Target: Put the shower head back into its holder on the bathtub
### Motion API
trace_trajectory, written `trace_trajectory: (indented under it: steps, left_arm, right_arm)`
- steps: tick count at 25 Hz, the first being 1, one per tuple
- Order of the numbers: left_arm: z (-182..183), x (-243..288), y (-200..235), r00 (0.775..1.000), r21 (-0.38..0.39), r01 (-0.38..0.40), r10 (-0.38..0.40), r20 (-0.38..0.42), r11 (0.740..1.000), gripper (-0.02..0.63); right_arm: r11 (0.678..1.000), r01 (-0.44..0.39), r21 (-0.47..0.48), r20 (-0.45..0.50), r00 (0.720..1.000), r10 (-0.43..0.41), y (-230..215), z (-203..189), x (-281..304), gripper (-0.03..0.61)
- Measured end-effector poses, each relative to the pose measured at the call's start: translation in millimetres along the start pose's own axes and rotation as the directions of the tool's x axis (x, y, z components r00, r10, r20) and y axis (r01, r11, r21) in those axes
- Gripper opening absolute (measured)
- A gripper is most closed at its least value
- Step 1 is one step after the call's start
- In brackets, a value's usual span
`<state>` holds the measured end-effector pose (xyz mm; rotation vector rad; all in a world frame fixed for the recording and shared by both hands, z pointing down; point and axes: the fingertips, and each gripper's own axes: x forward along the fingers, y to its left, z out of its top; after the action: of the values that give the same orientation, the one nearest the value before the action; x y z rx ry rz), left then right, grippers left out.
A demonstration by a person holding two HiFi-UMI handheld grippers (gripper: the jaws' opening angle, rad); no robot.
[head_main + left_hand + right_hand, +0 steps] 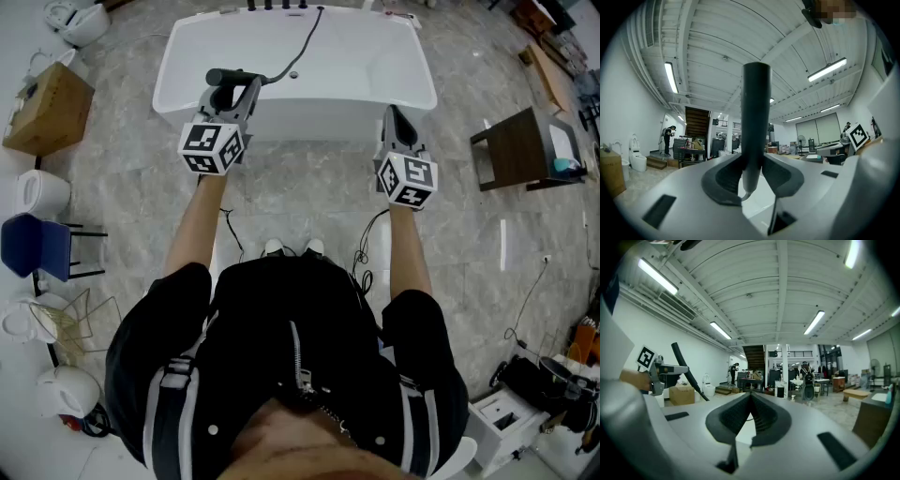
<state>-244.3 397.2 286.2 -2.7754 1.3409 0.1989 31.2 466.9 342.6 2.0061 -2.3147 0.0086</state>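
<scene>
The white bathtub (412, 94) stands just ahead of me, with dark taps (272, 6) on its far rim. My left gripper (234, 89) hovers over the tub's near left rim, shut on the dark shower head (225, 77). Its hose (305, 42) trails back across the tub to the far rim. In the left gripper view the handle (756, 122) stands upright, with the pads of the left gripper (752, 176) pressing both its sides. My right gripper (394, 117) is level at the near right rim, shut with nothing in it (751, 416). The right gripper view shows the handle (686, 371) slanting beside it.
A cardboard box (47, 108) and white toilets (80, 21) sit at the far left, a blue chair (33, 246) nearer on the left. A dark wooden side table (520, 150) stands right of the tub. Cables lie on the floor by my feet.
</scene>
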Motion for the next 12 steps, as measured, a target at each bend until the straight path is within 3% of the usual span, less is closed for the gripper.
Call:
trace_trajectory:
  steps: [5,12]
  left_arm:
    - [-2,-4,-6,1.000,0.001,-0.012,0.012,-0.004,1.000,0.147]
    - [-5,-7,-3,1.000,-0.007,-0.024,0.024,-0.006,1.000,0.147]
  right_arm:
    - [0.999,-0.035,-0.014,0.008,0.999,0.035,3,-3,-12,0.011]
    - [0.996,-0.059,-0.071,-0.017,0.998,0.058,12,-12,-16,0.138]
